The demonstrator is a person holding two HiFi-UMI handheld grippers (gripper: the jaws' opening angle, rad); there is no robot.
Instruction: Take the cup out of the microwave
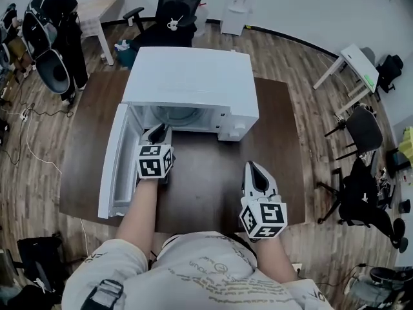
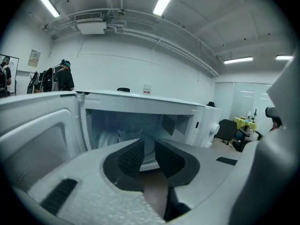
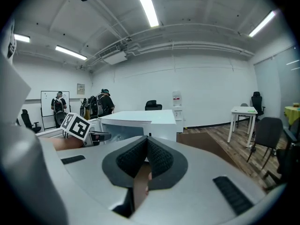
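Observation:
A white microwave [image 1: 193, 82] stands on the brown table [image 1: 206, 186], its door [image 1: 115, 163] swung open to the left. In the left gripper view a pale cup [image 2: 124, 135] shows faintly inside the cavity [image 2: 140, 123], partly hidden behind my left jaw. My left gripper [image 1: 159, 132] [image 2: 150, 149] is at the cavity mouth, its jaws a narrow gap apart with nothing between them. My right gripper [image 1: 257, 172] [image 3: 146, 146] hangs over the table's front right, away from the microwave, jaws closed together and empty.
The open door stands along the left side of my left arm. A control knob [image 1: 237, 130] is at the microwave's right front. Behind the table are an office chair [image 1: 173, 11] and a person [image 1: 58, 18]; white desks and chairs [image 1: 361, 128] stand to the right.

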